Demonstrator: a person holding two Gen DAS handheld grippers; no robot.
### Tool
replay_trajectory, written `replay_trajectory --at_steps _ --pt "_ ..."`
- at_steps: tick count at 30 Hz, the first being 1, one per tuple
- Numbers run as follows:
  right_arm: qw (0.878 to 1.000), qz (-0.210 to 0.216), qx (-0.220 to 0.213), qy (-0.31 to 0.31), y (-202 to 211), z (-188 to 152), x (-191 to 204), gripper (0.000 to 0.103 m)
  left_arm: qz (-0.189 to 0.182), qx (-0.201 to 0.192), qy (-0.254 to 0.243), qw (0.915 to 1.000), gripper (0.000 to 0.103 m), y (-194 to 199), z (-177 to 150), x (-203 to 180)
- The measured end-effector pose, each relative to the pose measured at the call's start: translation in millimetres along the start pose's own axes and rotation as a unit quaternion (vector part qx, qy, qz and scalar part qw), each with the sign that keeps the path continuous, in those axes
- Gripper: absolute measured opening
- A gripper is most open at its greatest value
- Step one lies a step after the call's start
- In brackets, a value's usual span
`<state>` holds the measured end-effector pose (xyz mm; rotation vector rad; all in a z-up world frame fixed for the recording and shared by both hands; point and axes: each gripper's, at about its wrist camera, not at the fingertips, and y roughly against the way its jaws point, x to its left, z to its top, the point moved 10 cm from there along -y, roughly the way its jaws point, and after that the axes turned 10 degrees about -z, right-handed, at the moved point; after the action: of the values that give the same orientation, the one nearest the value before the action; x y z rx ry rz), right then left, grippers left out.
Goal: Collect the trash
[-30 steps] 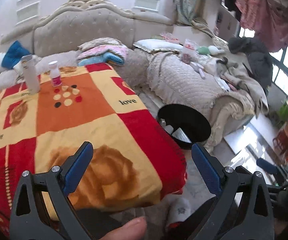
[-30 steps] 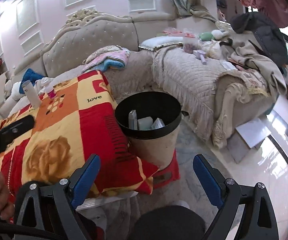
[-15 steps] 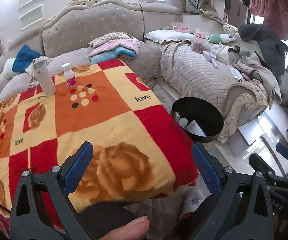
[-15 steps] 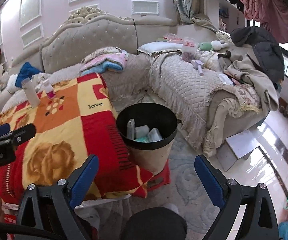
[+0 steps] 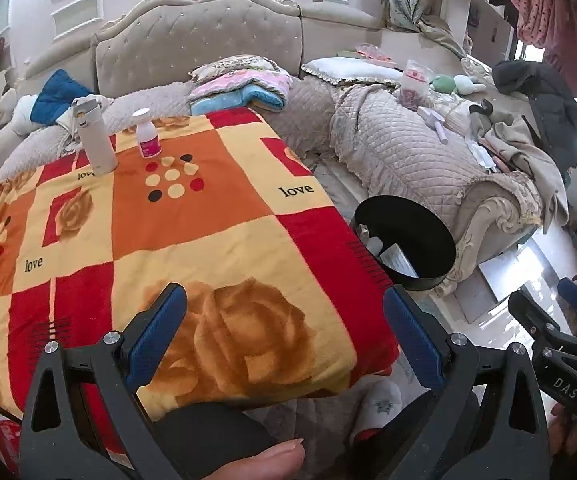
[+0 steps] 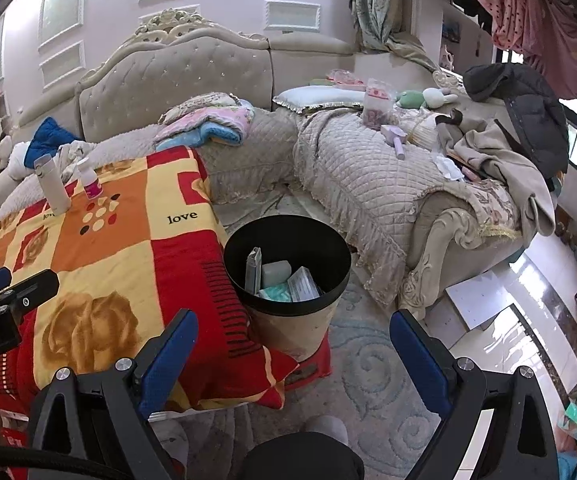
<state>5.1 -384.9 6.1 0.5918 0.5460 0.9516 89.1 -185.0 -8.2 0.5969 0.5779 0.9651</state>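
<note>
A round black-lined trash bin (image 6: 288, 268) stands on the floor at the right edge of the blanket-covered table (image 6: 120, 256); several boxes and wrappers lie inside it. The bin also shows in the left wrist view (image 5: 406, 240). My left gripper (image 5: 284, 328) is open and empty, above the near edge of the table (image 5: 208, 240). My right gripper (image 6: 292, 344) is open and empty, held in front of the bin and above the rug. A white flask (image 5: 94, 136) and a small pink-labelled bottle (image 5: 147, 133) stand at the table's far end.
A quilted beige sofa (image 6: 388, 184) wraps around the back and right, piled with folded blankets (image 6: 208, 122), a pillow, toys and clothes. A patterned rug (image 6: 368, 380) covers the floor by the bin. Shiny tiled floor lies to the right.
Both grippers have drawn back and up from the bin and table, so more of the room shows. Both stay open and empty.
</note>
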Motion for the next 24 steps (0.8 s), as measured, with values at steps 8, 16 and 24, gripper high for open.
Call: replay_trajectory --at_steps 8,16,24 --pt "1.0 0.006 -0.002 0.008 -2 6 6 0.095 0.001 0.008 0.003 1.0 0.099 -8 -1 3" --pt "1.0 0.016 -0.008 0.015 2 15 13 0.095 0.009 0.005 0.009 0.9999 0.099 -10 4 9" --pt "0.999 0.022 -0.012 0.025 2 20 20 0.095 0.013 0.009 0.015 0.9998 0.099 -12 4 13"
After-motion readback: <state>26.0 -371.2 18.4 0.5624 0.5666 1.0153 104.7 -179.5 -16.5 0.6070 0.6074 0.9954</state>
